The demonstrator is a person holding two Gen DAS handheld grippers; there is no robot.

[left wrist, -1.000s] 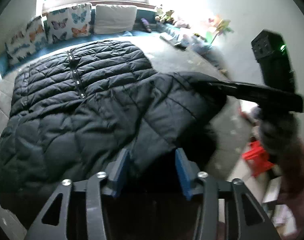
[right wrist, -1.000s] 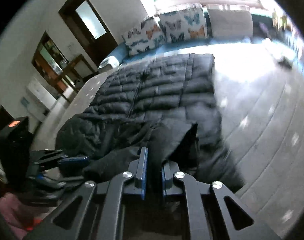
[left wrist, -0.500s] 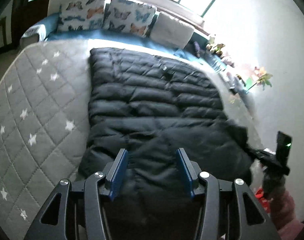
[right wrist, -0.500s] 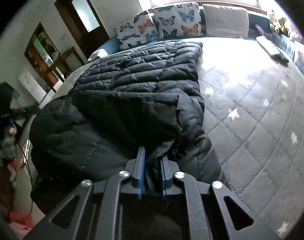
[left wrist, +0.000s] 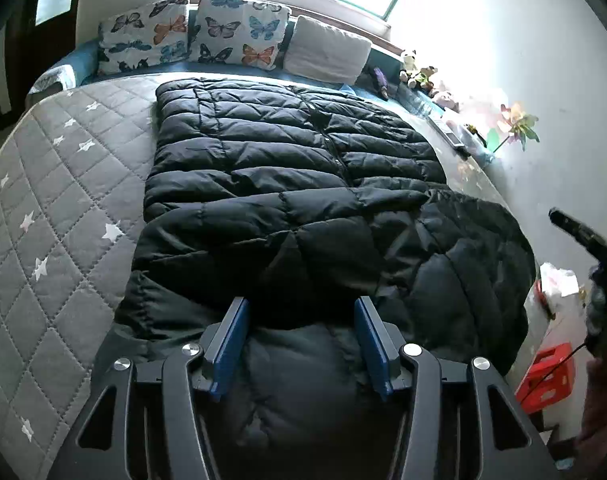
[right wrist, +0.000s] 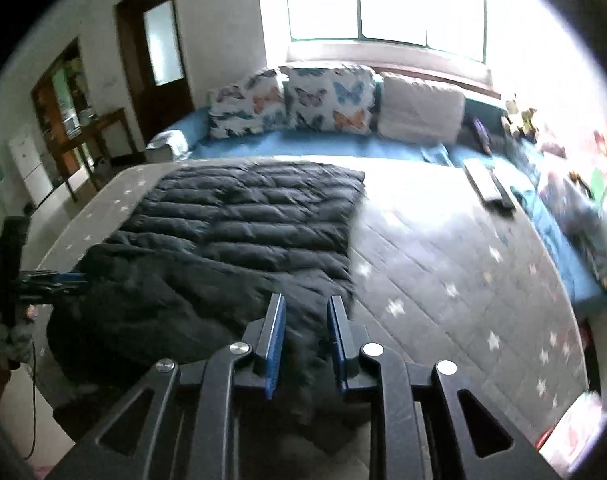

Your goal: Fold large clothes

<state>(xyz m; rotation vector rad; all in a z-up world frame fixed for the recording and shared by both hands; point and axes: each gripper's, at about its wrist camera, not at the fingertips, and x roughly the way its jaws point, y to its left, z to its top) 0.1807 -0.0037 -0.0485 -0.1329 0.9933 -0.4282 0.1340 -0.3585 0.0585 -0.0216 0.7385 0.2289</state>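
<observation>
A large black quilted puffer coat (left wrist: 287, 200) lies lengthwise on the grey star-quilted bed (left wrist: 55, 208), its near part folded over itself. My left gripper (left wrist: 299, 340) is open, hovering over the coat's near end. My right gripper (right wrist: 305, 334) is open and empty above the coat's (right wrist: 239, 240) near right corner; it also shows at the right edge of the left wrist view (left wrist: 575, 230). The left gripper shows at the left edge of the right wrist view (right wrist: 43, 278).
Butterfly pillows (left wrist: 195, 32) and a white pillow (left wrist: 327, 54) line the bed's far end under a window. Small toys and a remote (right wrist: 487, 184) lie along the bed's right side by the wall. A red crate (left wrist: 547, 372) stands on the floor. A door (right wrist: 155, 52) is at the far left.
My right gripper has opened and let go of the coat's fold, which now rests on the coat. Both grippers have drawn back and up from the coat.
</observation>
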